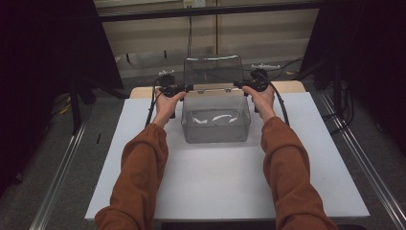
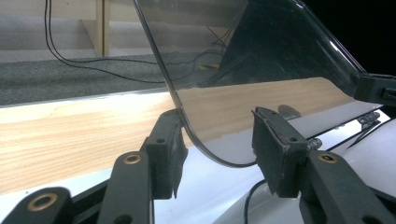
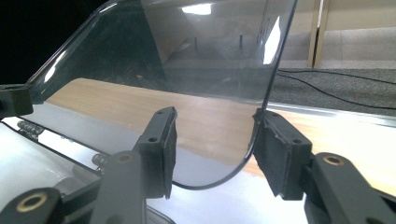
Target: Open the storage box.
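A clear plastic box (image 1: 216, 130) stands at the back middle of the white table, its hinged lid (image 1: 213, 71) raised upright. My left gripper (image 1: 187, 88) is at the lid's lower left corner and my right gripper (image 1: 239, 86) at its lower right corner. In the left gripper view the lid's rounded corner (image 2: 261, 70) lies between the jaws of my left gripper (image 2: 217, 149); its edge runs along one pad and the other pad stands clear. In the right gripper view my right gripper (image 3: 215, 149) likewise straddles the lid (image 3: 210, 60), a gap beside one pad.
The white table top (image 1: 215, 187) rests on a wooden board (image 1: 289, 86) that shows along its far edge. Metal rails (image 1: 364, 158) run along the floor on both sides. Cables (image 2: 70, 60) lie on the grey carpet behind the table. Dark curtains hang left and right.
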### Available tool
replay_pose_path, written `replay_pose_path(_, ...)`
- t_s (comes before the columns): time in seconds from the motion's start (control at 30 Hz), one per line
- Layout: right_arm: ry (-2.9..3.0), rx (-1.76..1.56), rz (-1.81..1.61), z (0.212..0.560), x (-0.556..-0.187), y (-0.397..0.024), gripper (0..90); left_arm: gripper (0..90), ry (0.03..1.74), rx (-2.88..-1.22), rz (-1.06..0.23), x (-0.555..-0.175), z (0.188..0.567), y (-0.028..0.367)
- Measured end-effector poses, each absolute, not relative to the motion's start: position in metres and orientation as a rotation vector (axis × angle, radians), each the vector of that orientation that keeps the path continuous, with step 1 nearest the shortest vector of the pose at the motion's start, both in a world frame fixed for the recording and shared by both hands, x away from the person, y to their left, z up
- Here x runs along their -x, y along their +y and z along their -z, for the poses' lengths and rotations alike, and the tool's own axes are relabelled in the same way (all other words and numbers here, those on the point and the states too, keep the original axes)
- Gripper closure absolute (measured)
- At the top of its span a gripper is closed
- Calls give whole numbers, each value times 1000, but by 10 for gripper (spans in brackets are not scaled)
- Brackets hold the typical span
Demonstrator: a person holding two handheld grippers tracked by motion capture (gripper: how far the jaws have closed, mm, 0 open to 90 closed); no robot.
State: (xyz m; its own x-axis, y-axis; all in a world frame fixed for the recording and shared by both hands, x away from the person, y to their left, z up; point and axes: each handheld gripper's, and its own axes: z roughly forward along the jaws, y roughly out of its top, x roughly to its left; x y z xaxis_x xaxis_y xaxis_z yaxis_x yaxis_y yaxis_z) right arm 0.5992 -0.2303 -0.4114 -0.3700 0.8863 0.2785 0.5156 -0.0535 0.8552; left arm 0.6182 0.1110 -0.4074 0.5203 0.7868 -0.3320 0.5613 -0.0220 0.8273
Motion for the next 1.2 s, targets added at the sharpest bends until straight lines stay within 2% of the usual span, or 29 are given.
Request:
replay_pose_path(0.2,1854,-1535,-1411,415,-600,-228,438,510,1180,-1676,-217,-620,411,113)
replay_pose_path(0.3,1852,-1548,-1416,417,-600,-227,424,475,1184,-1679,-246,-620,411,112)
replay_pose_path(0.67,1816,-1620,-1433,421,-600,-226,393,445,1184,-1666,-254,-620,413,110)
replay_pose_path(0.8,1800,-1613,-1411,422,-600,-226,346,425,1183,-1663,-253,-620,413,110)
replay_pose_path(0.9,1815,-1572,-1384,422,-600,-224,381,381,1139,-1651,-284,-619,414,108)
replay_pose_path(0.93,1795,-1569,-1425,422,-600,-224,351,369,1144,-1658,-317,-619,414,106)
replay_pose_path(1.03,1779,-1542,-1346,421,-600,-222,290,316,1151,-1647,-314,-620,416,106)
replay_pose_path(1.2,1787,-1532,-1336,420,-598,-224,257,275,1146,-1640,-318,-620,416,107)
